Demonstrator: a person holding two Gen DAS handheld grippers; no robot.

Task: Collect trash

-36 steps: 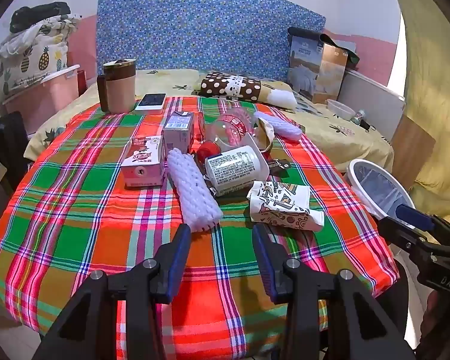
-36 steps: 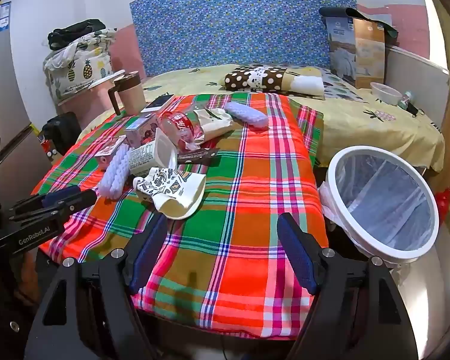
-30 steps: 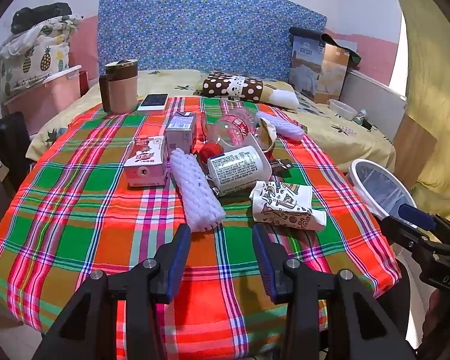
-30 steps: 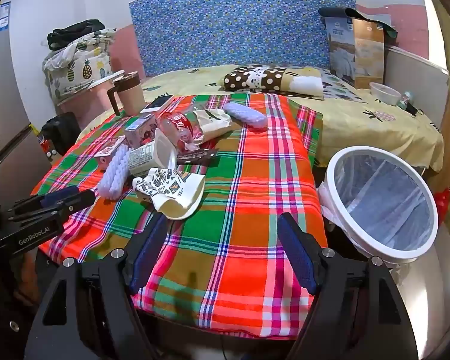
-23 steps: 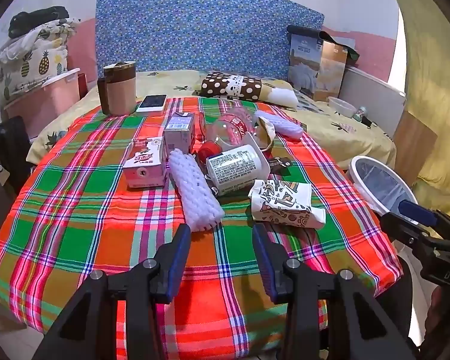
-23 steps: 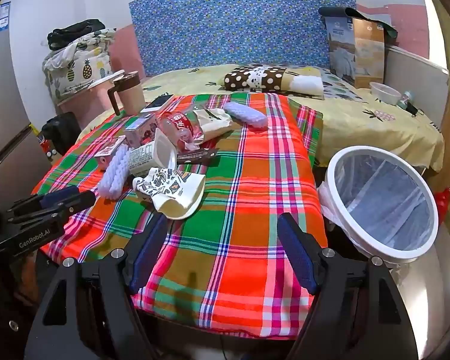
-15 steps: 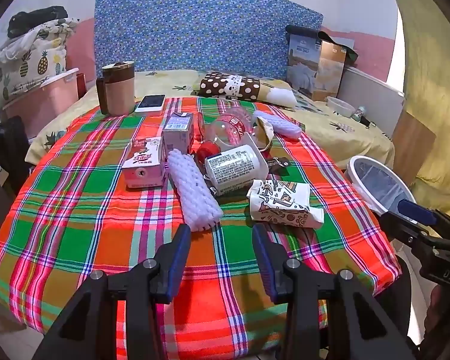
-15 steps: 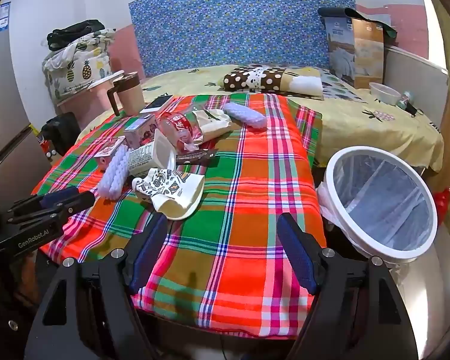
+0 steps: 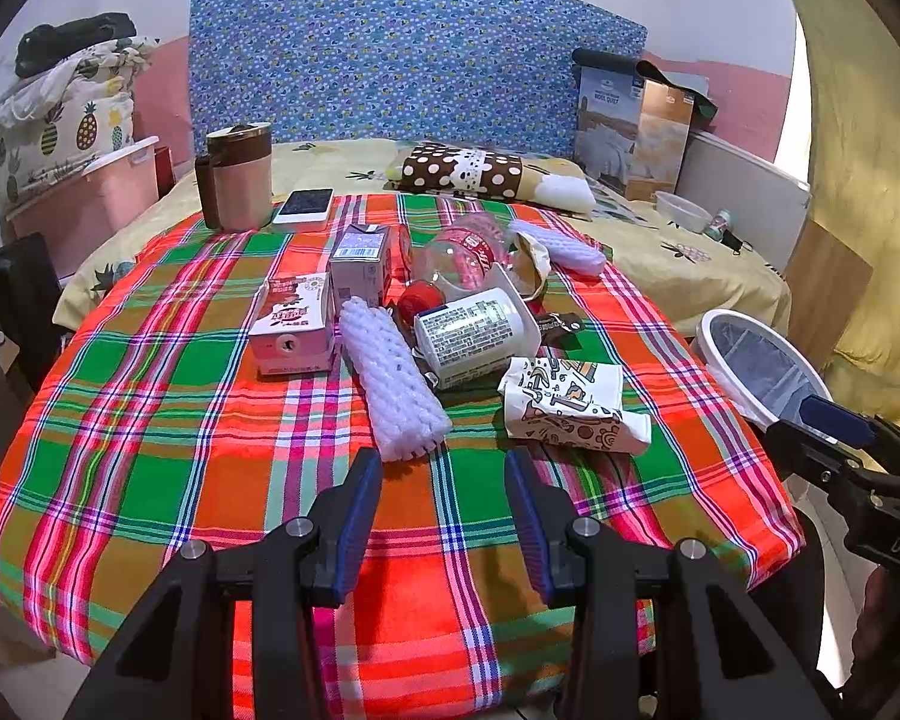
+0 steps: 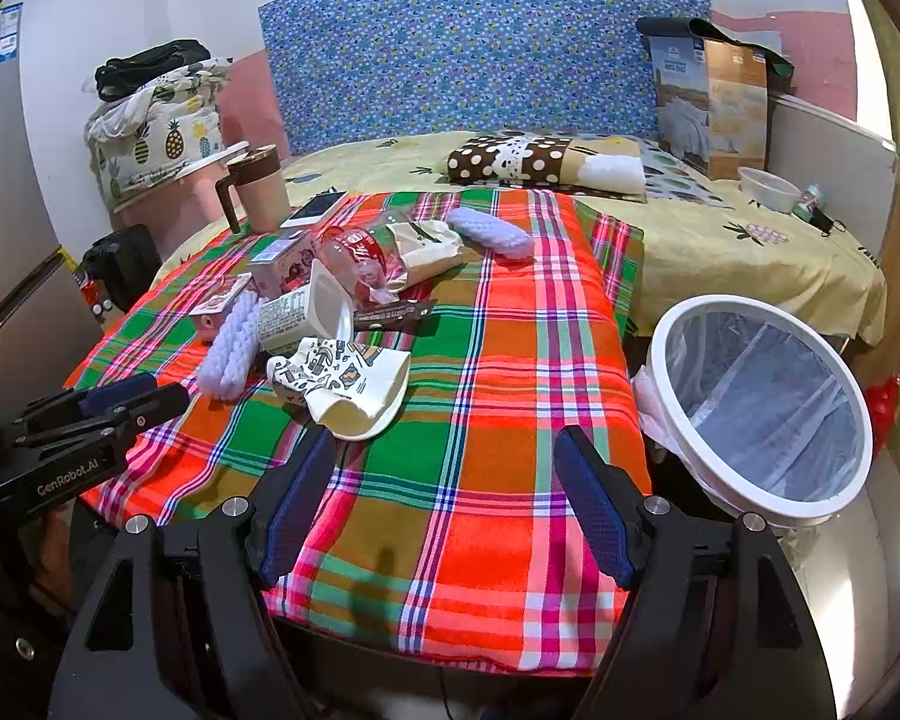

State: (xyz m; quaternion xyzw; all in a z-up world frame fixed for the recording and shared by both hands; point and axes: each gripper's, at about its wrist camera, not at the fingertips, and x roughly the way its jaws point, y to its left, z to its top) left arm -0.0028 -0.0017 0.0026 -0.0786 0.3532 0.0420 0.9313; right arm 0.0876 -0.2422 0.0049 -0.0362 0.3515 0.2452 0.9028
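Left tongs [image 9: 444, 498] and right tongs [image 10: 444, 498], both released w/ blue pads spread wide and nothing between them, hover above the near edge of the surface [image 9: 150, 468], which is covered by a red/green/orange plaid cloth. Trash lies in a cluster at centre-left of the surface: white foam net sleeve [image 9: 393, 384] nearest the left tongs; pink drink carton [image 9: 294, 324] just left of it; second small carton [image 9: 360, 267] behind; white tub w/ printed label [image 9: 477, 336] on its side, touching the sleeve's right; clear plastic bottle w/ red label [image 9: 462, 252] behind the tub; crumpled patterned paper cup [image 9: 570, 408] to the right front, closest to the right tongs in right-wrist view [image 10: 342, 384]. A dark wrapper [image 10: 393, 315] lies flat beside the tub; second foam sleeve [image 10: 489, 231] sits at the far end, apart from the cluster. Non-trash at far-left corner: pink mug w/ brown lid [image 9: 237, 177], phone [image 9: 304, 204] beside it. White-rimmed bin w/ liner [image 10: 762, 402] stands off the surface's right side, near the bed [image 10: 720, 240].
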